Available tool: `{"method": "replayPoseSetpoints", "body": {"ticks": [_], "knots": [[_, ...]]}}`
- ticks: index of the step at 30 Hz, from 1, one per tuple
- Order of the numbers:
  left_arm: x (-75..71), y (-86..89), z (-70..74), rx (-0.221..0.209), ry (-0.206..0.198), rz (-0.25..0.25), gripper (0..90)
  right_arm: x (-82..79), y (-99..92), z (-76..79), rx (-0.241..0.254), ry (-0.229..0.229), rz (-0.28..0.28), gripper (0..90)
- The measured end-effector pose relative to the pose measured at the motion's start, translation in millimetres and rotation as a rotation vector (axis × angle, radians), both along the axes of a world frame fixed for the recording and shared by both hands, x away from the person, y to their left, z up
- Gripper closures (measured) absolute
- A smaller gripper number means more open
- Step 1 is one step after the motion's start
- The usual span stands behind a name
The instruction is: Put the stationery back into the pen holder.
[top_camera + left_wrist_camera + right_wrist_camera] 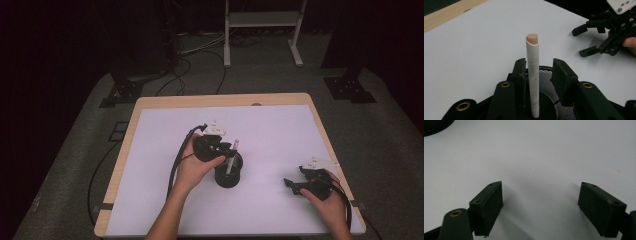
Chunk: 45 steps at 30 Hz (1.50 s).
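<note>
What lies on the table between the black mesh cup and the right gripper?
Nothing: in the high view, the white table top between the mesh cup and the right gripper is bare. The left gripper view shows the same bare stretch.

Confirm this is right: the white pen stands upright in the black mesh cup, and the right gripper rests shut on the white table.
Not quite: the right gripper is open, its jaws wide apart over the white table in the right gripper view. The white pen does stand upright in the black mesh cup.
</note>
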<state>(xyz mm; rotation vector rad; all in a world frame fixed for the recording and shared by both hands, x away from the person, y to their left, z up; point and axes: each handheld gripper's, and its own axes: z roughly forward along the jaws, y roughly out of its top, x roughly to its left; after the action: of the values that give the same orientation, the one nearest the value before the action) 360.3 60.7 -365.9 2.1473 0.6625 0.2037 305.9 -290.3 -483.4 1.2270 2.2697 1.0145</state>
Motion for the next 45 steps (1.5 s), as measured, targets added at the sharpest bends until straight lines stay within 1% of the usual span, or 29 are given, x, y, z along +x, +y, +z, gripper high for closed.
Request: {"method": "replayPoseSetpoints", "body": {"ticks": [3,7,8,9,10,14,19,22,24,27,29,31,39,41,45], "knots": [[-1.7,3.6,2.1,0.006,-0.005,0.001,60.6,0.0,0.0,0.0,0.0,0.0,0.0,18.6],[-4.2,8.5,5.6,0.003,-0.012,0.004,56.2,0.0,0.0,0.1,0.0,0.001,-0.001,18.6],[-4.9,9.8,6.3,0.002,-0.012,0.009,54.4,0.0,0.0,0.1,0.0,0.001,-0.001,18.6],[-4.8,11.5,7.0,0.011,-0.014,0.005,52.1,0.0,0.0,0.0,-0.001,0.0,0.0,18.6],[-5.5,12.5,7.2,0.007,-0.012,0.011,49.6,0.0,0.0,0.1,-0.001,0.001,-0.001,18.6],[-6.2,19.9,8.4,0.031,-0.015,0.018,42.3,0.1,-0.2,0.0,-0.003,-0.001,0.002,18.6],[-7.3,31.9,8.1,0.062,-0.002,0.035,33.9,0.0,-0.3,-0.1,-0.003,-0.001,0.003,18.6],[-8.5,40.6,7.4,0.069,0.008,0.048,30.5,-0.1,-0.1,0.0,0.001,0.001,-0.001,18.6],[-8.9,47.0,6.1,0.074,0.012,0.06,27.8,0.0,-0.3,0.0,-0.001,0.0,0.001,18.6],[-9.9,56.4,3.6,0.086,0.019,0.092,24.3,0.0,-0.3,0.0,-0.001,-0.001,0.002,18.6],[-11.2,63.2,2.2,0.099,0.018,0.106,22.7,0.0,-0.2,0.0,-0.001,0.0,0.001,18.6],[-13.0,69.5,-0.1,0.109,0.014,0.131,20.7,-0.1,-0.2,0.0,-0.001,0.0,0.001,18.6],[-22.7,95.8,-13.6,0.143,0.021,0.191,18.5,-0.1,-0.1,0.0,-0.001,-0.001,0.001,18.6],[-24.4,101.8,-17.8,0.152,0.032,0.203,18.4,-0.1,-0.1,0.0,-0.001,-0.001,0.001,18.6],[-29.0,112.9,-24.9,0.149,0.044,0.229,18.3,-0.1,-0.1,0.0,-0.001,-0.001,0.001,18.6]]}}
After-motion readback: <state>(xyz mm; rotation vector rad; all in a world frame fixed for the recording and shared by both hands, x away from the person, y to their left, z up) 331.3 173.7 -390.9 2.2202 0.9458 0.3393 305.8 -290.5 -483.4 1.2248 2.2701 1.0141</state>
